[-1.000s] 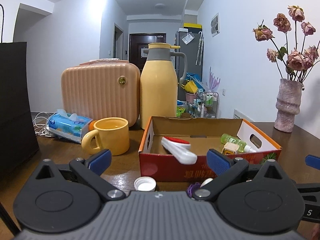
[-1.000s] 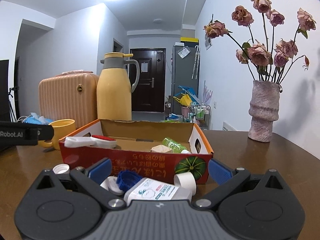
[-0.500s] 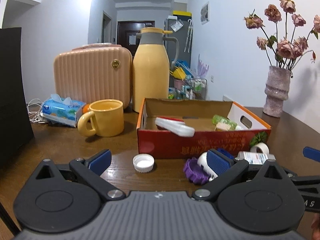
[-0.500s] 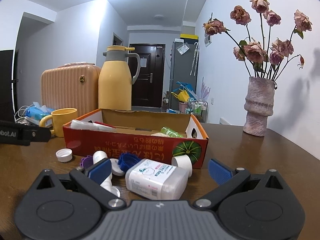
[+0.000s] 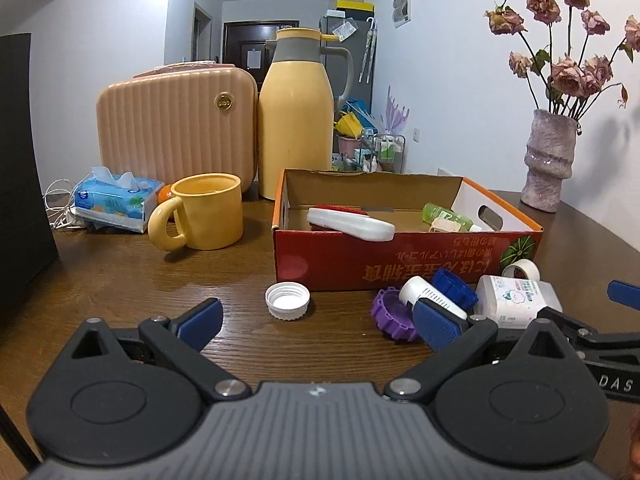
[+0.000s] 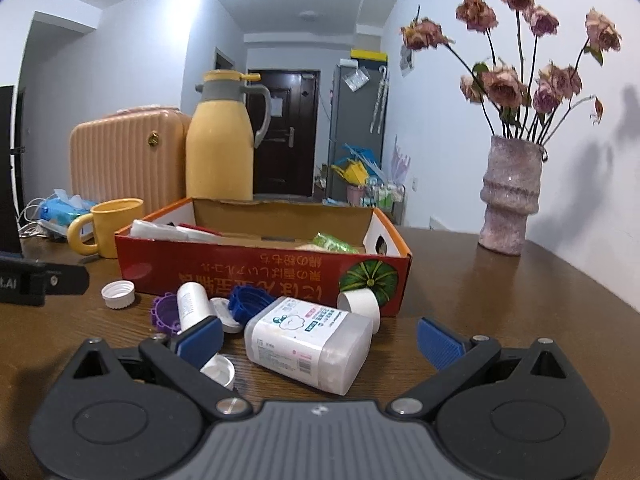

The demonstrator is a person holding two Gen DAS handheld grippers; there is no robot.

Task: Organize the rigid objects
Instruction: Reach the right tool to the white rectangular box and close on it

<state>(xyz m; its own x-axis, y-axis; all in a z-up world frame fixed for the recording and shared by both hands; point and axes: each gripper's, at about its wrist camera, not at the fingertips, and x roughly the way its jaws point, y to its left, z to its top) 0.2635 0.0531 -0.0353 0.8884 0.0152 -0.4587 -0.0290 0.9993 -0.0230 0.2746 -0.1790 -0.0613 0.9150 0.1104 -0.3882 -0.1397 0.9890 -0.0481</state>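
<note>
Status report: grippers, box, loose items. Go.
Left gripper open, empty. Right gripper open, empty, lined up on the white container. Red box partly filled. Loose caps lie in front of it.

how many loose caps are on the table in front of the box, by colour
white caps: 3
purple cap: 1
blue cap: 1
total: 5

Yellow thermos (image 5: 297,116) beside ribbed suitcase (image 5: 178,122), mug (image 5: 208,211), tissue pack (image 5: 116,199), vase (image 6: 510,196) of dried roses.
</note>
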